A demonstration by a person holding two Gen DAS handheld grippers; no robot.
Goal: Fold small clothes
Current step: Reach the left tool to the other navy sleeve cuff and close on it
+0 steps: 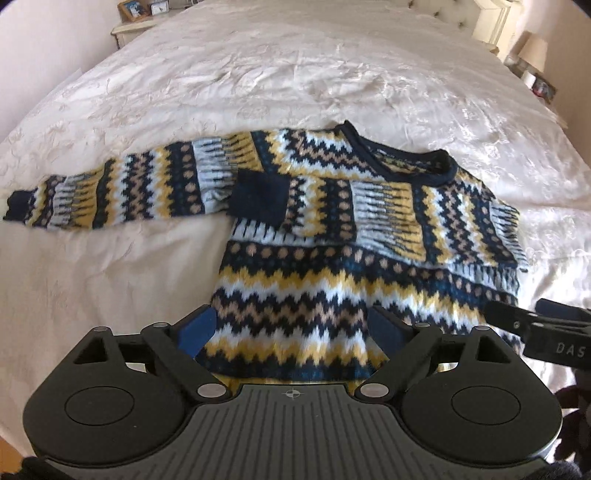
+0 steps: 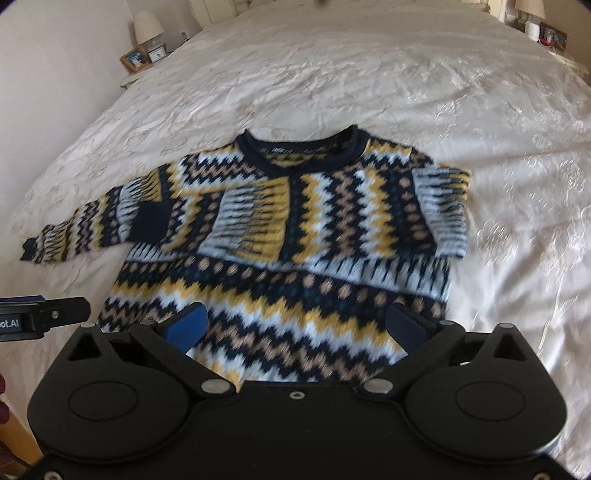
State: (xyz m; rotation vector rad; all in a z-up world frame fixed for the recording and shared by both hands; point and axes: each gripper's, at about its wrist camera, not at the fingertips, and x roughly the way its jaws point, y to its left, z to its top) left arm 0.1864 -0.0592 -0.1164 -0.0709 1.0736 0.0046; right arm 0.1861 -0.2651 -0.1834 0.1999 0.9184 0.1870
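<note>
Both my sets of fingers spread wide, nothing between the pads. My left gripper [image 1: 291,334] hangs over the sweater [image 1: 332,258] hem; my right gripper [image 2: 295,326] hangs over the hem too, just beside the left one. Left gripper shows in the right view at 9 o'clock [image 2: 44,319], right one in the left view at 3 o'clock [image 1: 535,326].

Open room: bare bed [image 1: 258,74] all around the sweater, widest toward 12 o'clock. Bed edge drops off at 9 and 3 o'clock in both views.

Sweater lies flat on the bed, middle of each view, neck toward 12, hem toward 6. Knit zigzag bands, navy, yellow, white, tan. One sleeve stretched straight out toward 9 o'clock, dark cuff at its end. The other sleeve is folded across the chest, its dark cuff [image 1: 260,199] resting on the body.

Bedspread cream, shiny, wrinkled. Nightstand [image 2: 133,79] at 10–11 o'clock in the right view with a lamp [image 2: 147,27] and picture frame [image 2: 133,59]. Another lamp [image 2: 530,9] at 1 o'clock.
</note>
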